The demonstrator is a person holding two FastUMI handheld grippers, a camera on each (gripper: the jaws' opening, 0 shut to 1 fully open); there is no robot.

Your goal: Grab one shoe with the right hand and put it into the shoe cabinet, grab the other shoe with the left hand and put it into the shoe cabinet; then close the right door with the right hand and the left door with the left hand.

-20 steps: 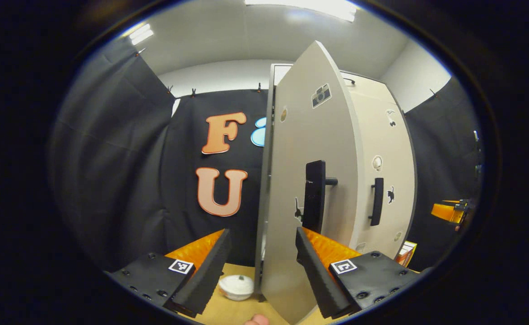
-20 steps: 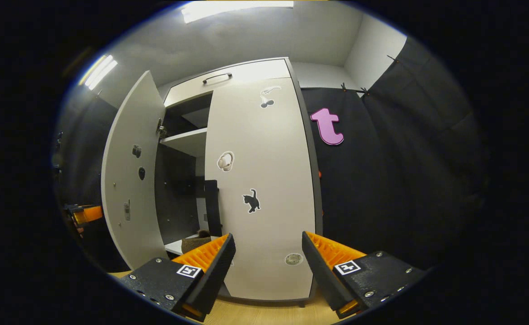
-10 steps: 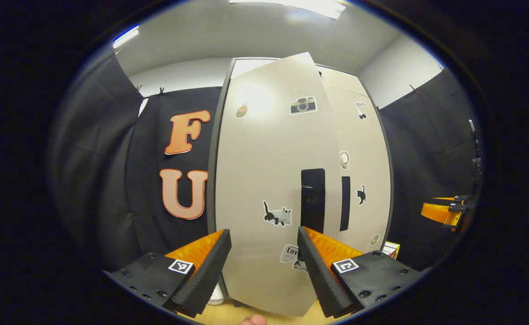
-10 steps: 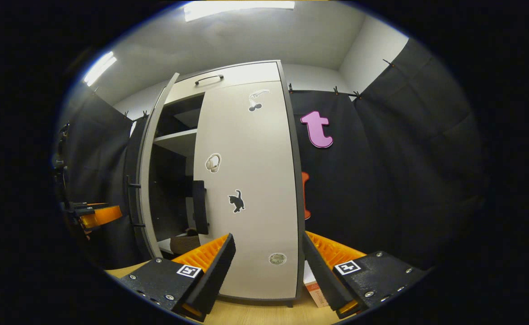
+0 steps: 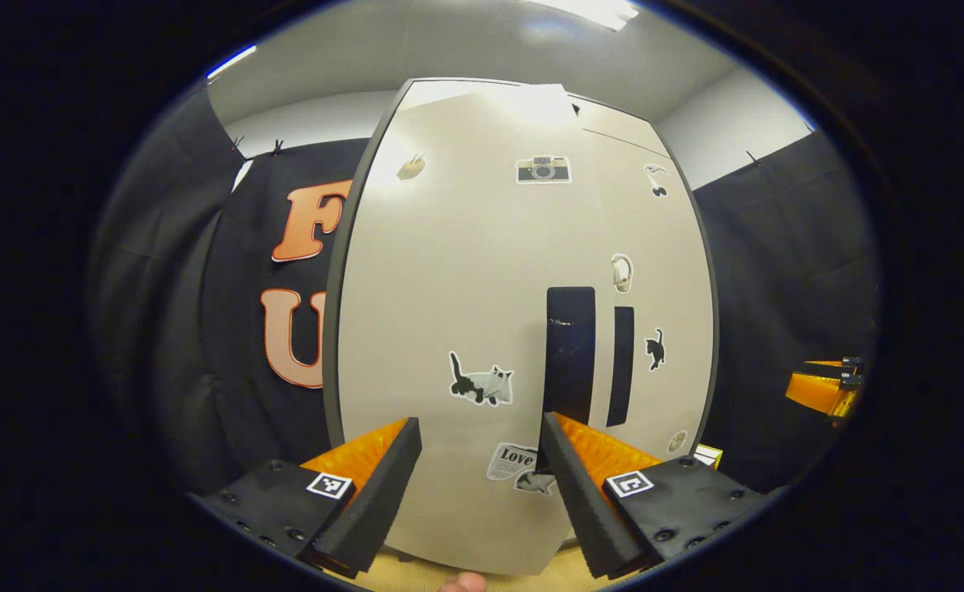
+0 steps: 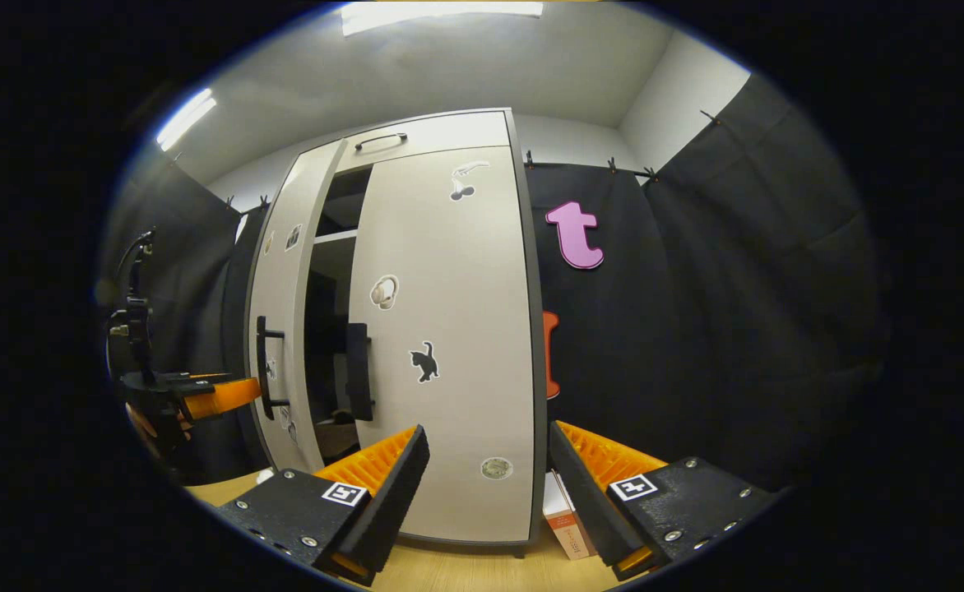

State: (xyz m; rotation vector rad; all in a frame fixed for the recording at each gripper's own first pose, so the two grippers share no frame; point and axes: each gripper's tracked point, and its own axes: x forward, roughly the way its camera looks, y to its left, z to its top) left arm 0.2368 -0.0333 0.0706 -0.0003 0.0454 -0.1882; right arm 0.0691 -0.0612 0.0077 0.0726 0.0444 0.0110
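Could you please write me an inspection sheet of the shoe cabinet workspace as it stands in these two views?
Surface: light wooden floor under the cabinet.
Job's things: shoe cabinet upright; right door shut; left door nearly closed, a dark gap beside it in the right gripper view; a shoe is dimly visible low inside the gap.
Clutter: a small box stands on the floor at the cabinet's right foot.
Grippers: left gripper open, facing the left door near its handle, holding nothing; right gripper open, empty, facing the right door.
Cables: nothing seen.
Surroundings: black cloth walls, white ceiling with lights.
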